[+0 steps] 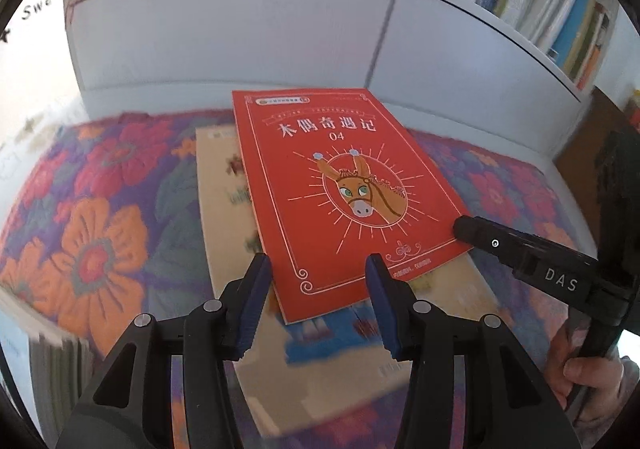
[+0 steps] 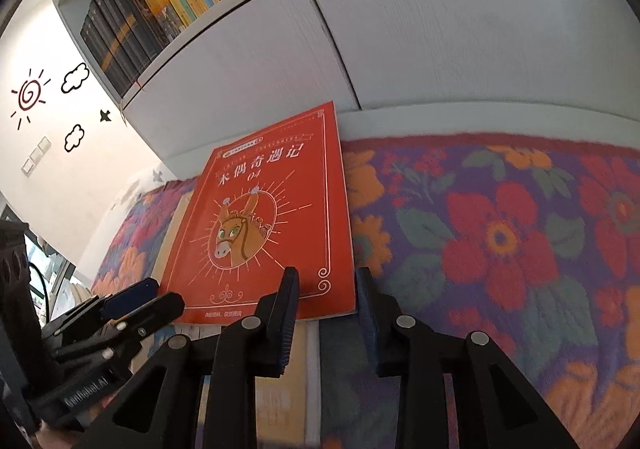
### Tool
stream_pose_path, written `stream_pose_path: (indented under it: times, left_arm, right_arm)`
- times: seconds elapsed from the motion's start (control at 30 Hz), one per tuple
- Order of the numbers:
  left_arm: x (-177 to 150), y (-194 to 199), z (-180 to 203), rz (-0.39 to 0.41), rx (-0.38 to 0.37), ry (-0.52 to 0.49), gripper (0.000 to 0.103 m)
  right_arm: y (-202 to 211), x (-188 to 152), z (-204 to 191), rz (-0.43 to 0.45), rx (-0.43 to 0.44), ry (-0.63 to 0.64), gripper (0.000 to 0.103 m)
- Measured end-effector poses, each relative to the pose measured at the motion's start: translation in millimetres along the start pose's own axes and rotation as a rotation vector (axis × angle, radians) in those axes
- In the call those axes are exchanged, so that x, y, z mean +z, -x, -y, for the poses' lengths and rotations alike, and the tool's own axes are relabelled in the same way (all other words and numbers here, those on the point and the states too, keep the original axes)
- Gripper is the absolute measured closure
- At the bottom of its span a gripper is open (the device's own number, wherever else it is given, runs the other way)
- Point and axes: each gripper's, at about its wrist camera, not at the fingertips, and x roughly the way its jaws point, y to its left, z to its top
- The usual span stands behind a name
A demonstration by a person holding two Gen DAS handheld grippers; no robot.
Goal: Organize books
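A red book (image 1: 340, 193) with a donkey on its cover lies tilted over a larger beige book (image 1: 224, 209) on a flowered rug (image 1: 100, 229). My left gripper (image 1: 318, 289) is shut on the red book's near left corner, one blue pad on each side of it. My right gripper (image 2: 326, 289) grips the near right corner of the red book (image 2: 264, 233), and its black tip (image 1: 464, 229) shows at that corner in the left wrist view. The left gripper (image 2: 152, 299) shows from the side at the other corner. The red book stays sharp while the rug blurs.
White cabinet doors (image 2: 440, 29) stand close behind the books, under a shelf packed with upright books (image 2: 160, 1). A stack of books (image 1: 52, 369) is at the lower left. The rug (image 2: 500, 241) stretches to the right. A person's hand (image 1: 588, 377) holds the right gripper.
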Motion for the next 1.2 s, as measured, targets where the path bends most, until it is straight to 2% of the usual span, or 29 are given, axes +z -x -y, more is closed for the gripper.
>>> stream_pose_path:
  times: [0.1, 0.13, 0.17, 0.2, 0.23, 0.3, 0.33, 0.43, 0.53, 0.63, 0.7, 0.83, 0.9, 1.0, 1.1, 1.2]
  left_arm:
    - [-18, 16, 11, -0.039, -0.003, -0.043, 0.058]
    - [-26, 22, 13, -0.053, -0.025, -0.043, 0.058]
    - [-32, 26, 16, -0.074, -0.106, -0.03, 0.058]
    - [-42, 31, 19, -0.117, -0.247, 0.009, 0.058]
    - [-51, 35, 22, -0.148, -0.302, 0.033, 0.058]
    - [-69, 46, 36, -0.169, -0.257, 0.016, 0.059]
    - [-78, 54, 42, -0.166, -0.225, -0.008, 0.059]
    - [-91, 78, 35, -0.13, -0.204, -0.006, 0.059]
    - [-78, 92, 4, -0.032, -0.059, 0.038, 0.059]
    - [-60, 87, -25, 0.027, 0.008, 0.108, 0.059]
    - [-52, 77, -34, 0.025, 0.015, 0.13, 0.059]
    - [-40, 48, -37, -0.002, 0.013, 0.128, 0.059]
    - [-38, 33, -25, -0.019, 0.004, 0.079, 0.058]
    - [-35, 22, -4, -0.014, 0.063, -0.018, 0.058]
    - [-36, 21, 6, -0.024, 0.086, -0.062, 0.058]
    - [-42, 23, 10, -0.042, 0.071, -0.084, 0.058]
  right_arm:
    - [15, -14, 1, -0.035, 0.003, -0.012, 0.074]
    - [21, -21, -1, -0.049, 0.001, -0.016, 0.074]
    - [27, -27, -2, -0.059, -0.002, -0.016, 0.074]
    - [33, -34, -5, -0.075, 0.029, -0.015, 0.074]
    - [39, -43, -9, -0.103, 0.087, -0.024, 0.074]
    - [50, -62, -24, -0.146, 0.113, -0.015, 0.077]
    - [58, -74, -34, -0.16, 0.092, 0.006, 0.077]
    - [82, -99, -42, -0.165, 0.079, 0.011, 0.077]
    - [100, -103, -26, -0.143, 0.047, -0.035, 0.077]
    - [103, -94, -9, -0.12, 0.051, -0.112, 0.076]
    - [96, -87, -10, -0.115, 0.075, -0.118, 0.076]
    - [71, -68, -24, -0.085, 0.03, -0.076, 0.076]
    - [57, -59, -27, -0.085, 0.019, -0.078, 0.076]
    - [39, -51, -33, -0.093, 0.011, -0.073, 0.075]
    - [37, -50, -38, -0.079, -0.047, -0.028, 0.071]
    - [39, -53, -37, -0.09, -0.071, -0.01, 0.071]
